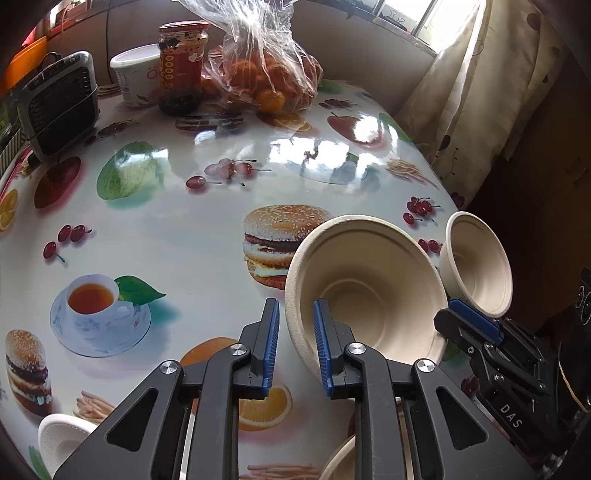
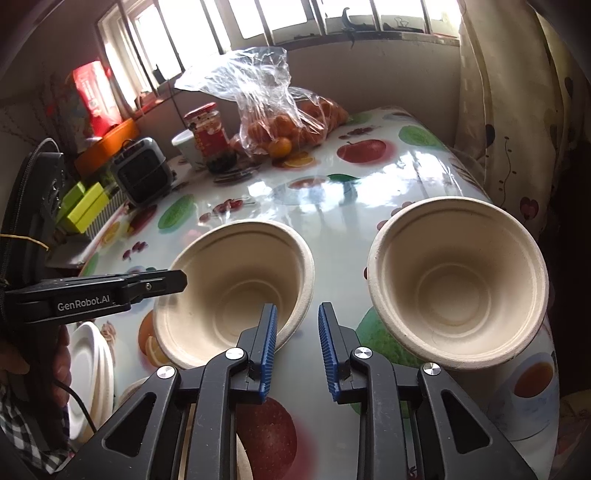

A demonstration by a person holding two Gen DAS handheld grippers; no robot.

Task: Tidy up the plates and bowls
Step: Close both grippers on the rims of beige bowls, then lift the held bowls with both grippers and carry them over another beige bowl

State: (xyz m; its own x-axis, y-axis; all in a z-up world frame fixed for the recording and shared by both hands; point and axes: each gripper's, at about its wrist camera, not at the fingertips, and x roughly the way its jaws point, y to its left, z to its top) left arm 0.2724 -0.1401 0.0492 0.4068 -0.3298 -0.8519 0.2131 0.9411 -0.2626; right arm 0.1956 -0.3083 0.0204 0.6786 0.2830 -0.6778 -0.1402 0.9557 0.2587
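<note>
Black claws fill the foreground: the left gripper (image 1: 297, 343) is narrow, with the near rim of the wide bowl (image 1: 369, 280) between its blue pads, one pad inside the bowl and one outside, though whether both press on it cannot be told. At the opposite rim of that bowl the right gripper (image 2: 297, 339) has its jaws drawn close around the edge, inner finger over the bowl's wall and outer finger above the tabletop. White plates (image 2: 92, 365) lie stacked at the table's near left edge, beside the left claw's body. A second bowl (image 1: 476, 266), the same pale fibre, stands just to the right of the wide one, apart from both pairs of fingers. Both bowls sit on a table (image 1: 177, 229) covered in glossy cloth printed with burgers, teacups, cherries and fruit, which shines with window glare. Toward the far side stand a small dark heater (image 1: 59, 107), a white tub (image 1: 135, 74), a red-labelled jar (image 1: 183, 66) and a clear bag of oranges (image 1: 266, 74). Behind them runs a plain wall under a barred window (image 2: 295, 18), and a patterned cream curtain (image 1: 480, 92) hangs at the right
</note>
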